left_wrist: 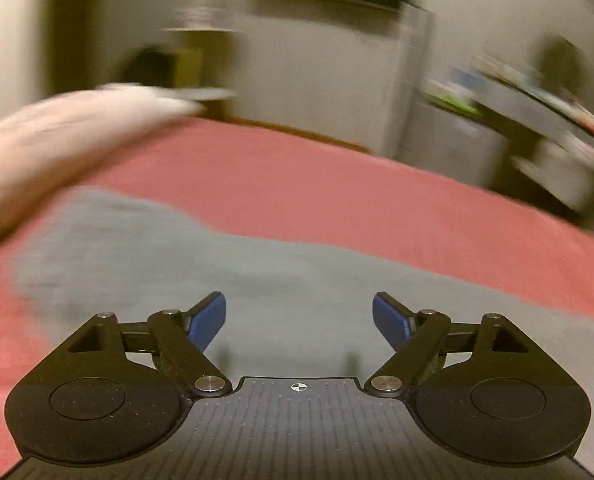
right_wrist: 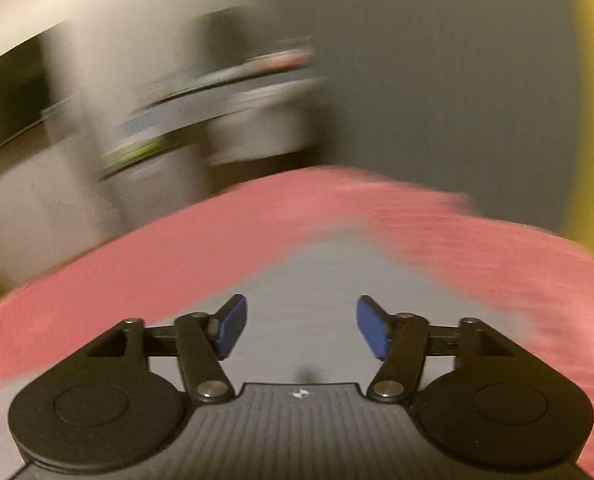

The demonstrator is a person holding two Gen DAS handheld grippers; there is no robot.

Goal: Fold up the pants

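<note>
Grey pants (left_wrist: 145,256) lie spread flat on a pink bed cover (left_wrist: 337,200); both views are blurred by motion. My left gripper (left_wrist: 299,320) hovers over the grey cloth, jaws wide apart, with nothing between the blue pads (left_wrist: 209,322). In the right wrist view the grey pants (right_wrist: 317,280) run away from me as a narrowing strip on the pink cover (right_wrist: 177,248). My right gripper (right_wrist: 301,326) stands open above that strip, and no cloth sits between its blue pads (right_wrist: 373,332).
A pale pillow (left_wrist: 57,140) lies at the far left of the bed. Beyond the bed's far edge stand a white cabinet (left_wrist: 413,80) and a cluttered shelf (left_wrist: 537,100). A yellow surface (right_wrist: 593,120) borders the right side of the right wrist view.
</note>
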